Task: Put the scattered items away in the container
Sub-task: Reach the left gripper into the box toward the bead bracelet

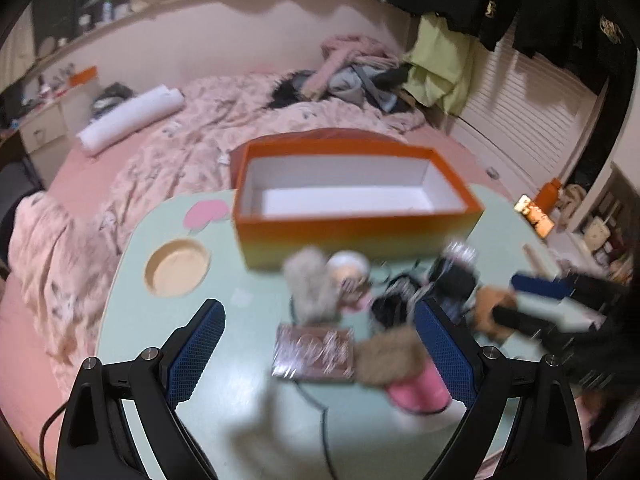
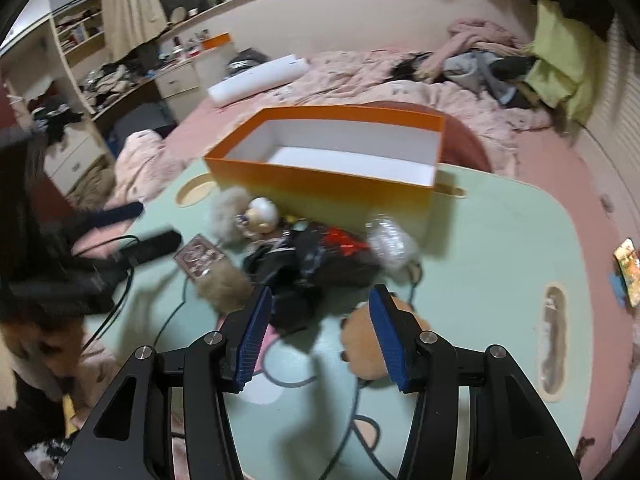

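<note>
Right claw (image 2: 318,334): jaws parted, nothing between them, hovering over the heap; tan plush (image 2: 366,350) lies just beside its right finger. Left claw (image 1: 320,354) spread wide, empty.

Likely step: pick one item. Better to close on the tan plush alone, clear of the black tangle (image 2: 296,276) and the cable (image 2: 280,348).

Orange box (image 2: 332,160) is empty, at the far side of the desk (image 2: 500,240), directly behind the heap. Bed (image 1: 160,152) beyond.

Both wrist cameras look steeply down from close above, sharing the orange box (image 1: 356,216) (image 2: 328,172) and clutter.
</note>
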Demonstrator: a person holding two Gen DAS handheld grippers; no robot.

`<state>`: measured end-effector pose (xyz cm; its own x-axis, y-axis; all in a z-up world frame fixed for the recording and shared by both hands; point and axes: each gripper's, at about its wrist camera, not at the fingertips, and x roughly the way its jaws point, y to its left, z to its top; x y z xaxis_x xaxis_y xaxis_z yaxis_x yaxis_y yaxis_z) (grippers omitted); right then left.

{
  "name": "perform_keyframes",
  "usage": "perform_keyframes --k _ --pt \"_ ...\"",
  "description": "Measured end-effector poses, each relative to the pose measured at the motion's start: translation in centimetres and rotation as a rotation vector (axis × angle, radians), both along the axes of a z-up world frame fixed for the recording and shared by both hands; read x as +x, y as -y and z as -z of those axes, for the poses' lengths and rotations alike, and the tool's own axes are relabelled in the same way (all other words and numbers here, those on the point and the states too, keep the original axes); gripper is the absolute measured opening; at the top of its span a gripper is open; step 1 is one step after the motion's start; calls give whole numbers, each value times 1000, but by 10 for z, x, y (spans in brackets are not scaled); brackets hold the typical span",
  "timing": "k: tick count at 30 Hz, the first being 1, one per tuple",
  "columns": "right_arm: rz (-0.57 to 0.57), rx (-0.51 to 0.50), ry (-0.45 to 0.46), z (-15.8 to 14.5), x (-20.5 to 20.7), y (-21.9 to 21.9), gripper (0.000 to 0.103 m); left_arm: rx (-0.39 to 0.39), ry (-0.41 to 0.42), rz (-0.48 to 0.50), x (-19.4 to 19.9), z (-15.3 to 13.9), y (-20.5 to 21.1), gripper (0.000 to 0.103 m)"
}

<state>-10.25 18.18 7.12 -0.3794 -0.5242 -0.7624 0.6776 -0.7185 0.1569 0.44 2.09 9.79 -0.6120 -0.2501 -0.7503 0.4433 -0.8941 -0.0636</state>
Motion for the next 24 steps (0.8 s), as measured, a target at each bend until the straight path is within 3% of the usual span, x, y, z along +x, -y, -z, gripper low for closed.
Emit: perform_keyframes --k 5,11,17,24 --pt "64 48 -15 2 -4 0 52 83 29 24 -48 -24 15 96" --pt "112 58 -1 5 -14 -10 52 208 141 -17 -99 6 39 96" --pt "165 66 21 11 -21 -18 52 107 207 -29 -117 28 29 96" --pt "190 63 40 15 -25 -22 52 106 206 -34 -116 27 26 96"
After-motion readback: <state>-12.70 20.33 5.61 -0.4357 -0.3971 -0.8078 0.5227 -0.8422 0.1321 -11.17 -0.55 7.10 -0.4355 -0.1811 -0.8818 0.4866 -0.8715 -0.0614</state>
